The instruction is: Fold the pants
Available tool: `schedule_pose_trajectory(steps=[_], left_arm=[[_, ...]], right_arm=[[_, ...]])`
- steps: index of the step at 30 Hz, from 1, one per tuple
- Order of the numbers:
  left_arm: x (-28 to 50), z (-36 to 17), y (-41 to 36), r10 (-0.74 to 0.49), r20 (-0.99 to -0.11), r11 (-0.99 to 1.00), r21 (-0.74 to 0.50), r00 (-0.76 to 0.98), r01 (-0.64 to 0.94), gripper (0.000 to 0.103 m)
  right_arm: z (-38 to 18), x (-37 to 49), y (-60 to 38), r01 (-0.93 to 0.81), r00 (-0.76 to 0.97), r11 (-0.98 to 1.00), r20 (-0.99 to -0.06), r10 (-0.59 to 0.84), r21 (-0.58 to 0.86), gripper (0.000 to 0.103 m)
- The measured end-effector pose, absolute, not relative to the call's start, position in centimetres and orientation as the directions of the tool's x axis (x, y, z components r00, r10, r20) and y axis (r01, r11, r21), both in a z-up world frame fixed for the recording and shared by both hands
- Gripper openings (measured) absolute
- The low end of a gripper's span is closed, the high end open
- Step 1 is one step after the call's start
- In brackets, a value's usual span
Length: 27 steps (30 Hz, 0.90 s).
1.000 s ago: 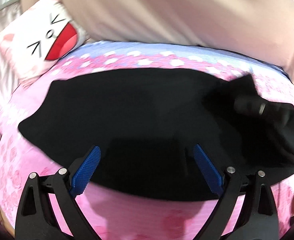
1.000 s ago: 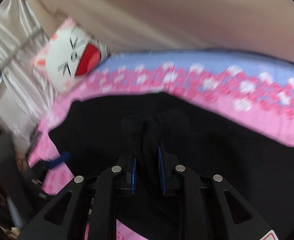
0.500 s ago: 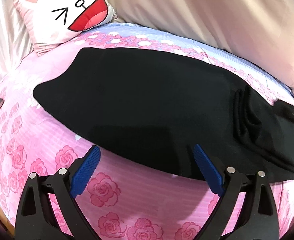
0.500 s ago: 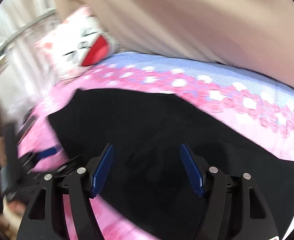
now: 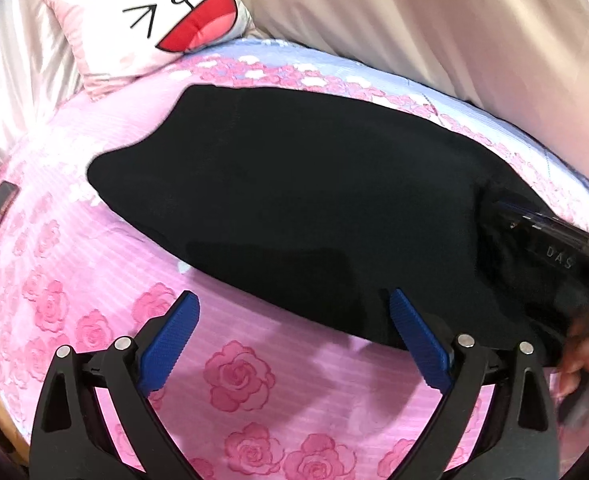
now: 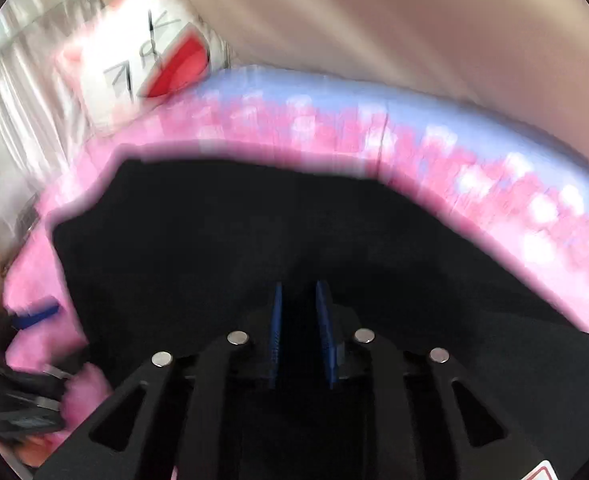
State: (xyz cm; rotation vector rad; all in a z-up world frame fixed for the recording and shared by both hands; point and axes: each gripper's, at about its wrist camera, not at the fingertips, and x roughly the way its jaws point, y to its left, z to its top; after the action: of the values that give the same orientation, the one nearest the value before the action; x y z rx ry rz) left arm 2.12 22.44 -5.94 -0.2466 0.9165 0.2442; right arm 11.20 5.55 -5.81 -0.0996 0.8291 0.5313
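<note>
Ahead of both pairs of fingers, a bed (image 5: 74, 248) covered in a pink rose-print sheet is seen, with pale curtains (image 5: 434, 20) behind it. Black pants (image 5: 294, 208) are laid flat across the sheet, folded lengthwise; their near edge runs just beyond the left gripper's (image 5: 294, 340) fingertips. Beyond the far end of the pants, a cartoon-face pillow (image 5: 162, 20) is propped against the curtains. The left gripper's blue fingers (image 5: 170, 344) are spread wide over bare sheet, with nothing between them. The right gripper (image 6: 300, 320) is set over the pants' other end, its jaws having just been closing to a narrow gap; black cloth is seen between the fingers (image 6: 275, 332), but through the blur it cannot be told whether it is pinched. A hand (image 5: 586, 364) is seen at the right edge of the left view.
</note>
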Motion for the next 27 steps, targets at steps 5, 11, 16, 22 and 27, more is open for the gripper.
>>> schedule_pose_trajectory(steps=[5,11,16,22,27], left_arm=[[0.3,-5.4,25.6,0.13,-0.792,0.914,-0.137,0.597,-0.381,0.094],[0.1,-5.0,26.3,0.194,-0.792,0.901,-0.09,0.579,-0.425,0.094],[1.5,-2.6,20.7,0.109,-0.758,0.963,-0.079,0.643,-0.256,0.095],[4.0,-1.2,11.2,0.0,-0.746,0.997,-0.05,0.666,-0.056,0.098],[5.0,-1.7,6.7,-0.004,-0.759,1.0,0.002,0.651,0.009,0.098]], right_arm=[[-2.8,7.7,1.3,-0.473,0.573,0.848,-0.647,0.503,0.239,0.024],[-3.3,2.9,-4.9,-0.38,0.623,0.902,-0.664,0.414,0.205,0.031],[-3.6,0.7,-14.5,-0.114,0.728,0.962,-0.638,0.252,0.249,0.031],[-6.2,0.1,-21.2,0.018,0.707,0.954,-0.679,0.2,0.3,0.007],[-5.9,0.4,-21.4,-0.024,0.723,0.968,-0.664,0.189,0.249,0.007]])
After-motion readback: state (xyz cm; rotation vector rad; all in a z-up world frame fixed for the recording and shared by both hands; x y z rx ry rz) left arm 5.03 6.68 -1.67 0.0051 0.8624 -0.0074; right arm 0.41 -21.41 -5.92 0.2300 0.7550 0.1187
